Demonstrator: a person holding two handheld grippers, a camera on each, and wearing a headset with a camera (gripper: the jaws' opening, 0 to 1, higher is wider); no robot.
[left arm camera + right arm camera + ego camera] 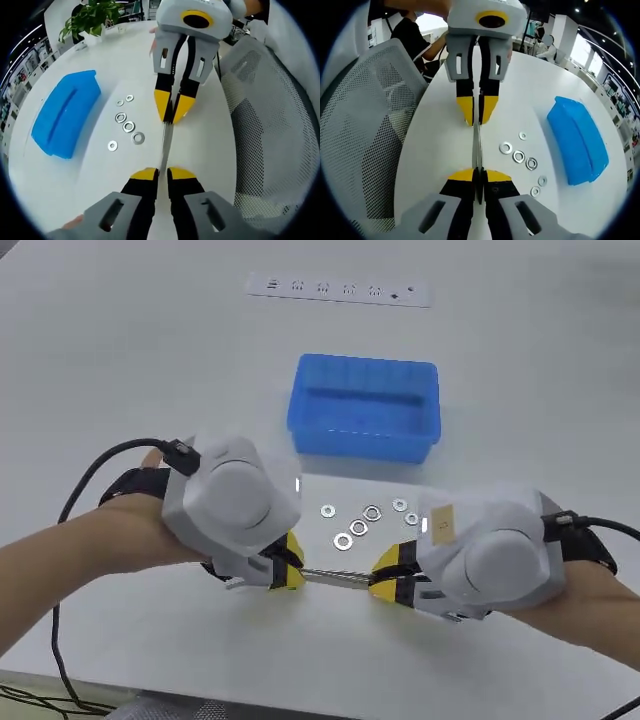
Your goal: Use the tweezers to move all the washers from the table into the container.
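Observation:
Slim metal tweezers (335, 577) are held level just above the white table, spanning both grippers. My left gripper (287, 571) is shut on one end and my right gripper (384, 577) is shut on the other. In the left gripper view the tweezers (165, 145) run from my left gripper (162, 174) to the right gripper (174, 109). Along the right gripper view the tweezers (476, 145) lead from my right gripper (479, 175) to the left gripper (476, 114). Several steel washers (358, 528) lie loose just beyond. A blue container (365, 405) stands behind them.
A white power strip (338, 288) lies at the table's (120, 360) far edge. A mesh office chair (270, 130) stands beside the table, and a potted plant (92, 17) sits at its far end. A black cable (75, 510) trails off my left gripper.

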